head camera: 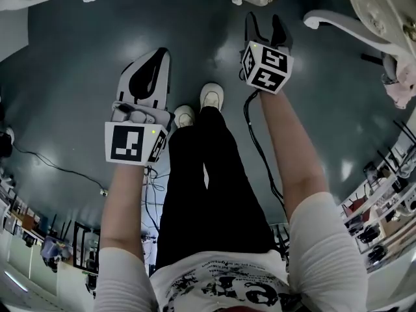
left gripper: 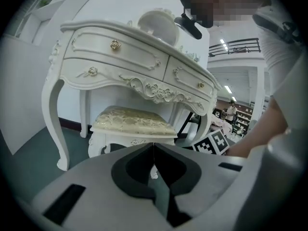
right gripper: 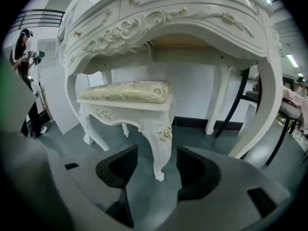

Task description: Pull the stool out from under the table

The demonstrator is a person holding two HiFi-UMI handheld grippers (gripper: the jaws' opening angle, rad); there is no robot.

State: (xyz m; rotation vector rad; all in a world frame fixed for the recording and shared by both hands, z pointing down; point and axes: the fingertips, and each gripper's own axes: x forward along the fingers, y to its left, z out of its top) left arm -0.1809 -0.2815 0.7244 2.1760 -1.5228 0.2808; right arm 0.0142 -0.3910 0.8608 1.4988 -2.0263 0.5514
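White stool [right gripper: 144,114], cream-gold floral seat; gold rosette on leg showing betw. right gripper [right gripper: 156,150] fingers [right gripper: 118,167], black inside, grey outside. White table [right gripper: 192,18] above fingertips, carved scrolls, gold knobs. Dark teal floor [head camera: 78,64] beyond. B/w square markers on cube [head camera: 133,143] behind left gripper [left gripper: 153,146] fingers. Black trousers [head camera: 208,187], white shoes [head camera: 211,96].

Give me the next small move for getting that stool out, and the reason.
Probably ease the right tool forward until its open jaws bracket the near leg. The stool sits under the table; that leg shows between the jaws, but farther off, untouched.
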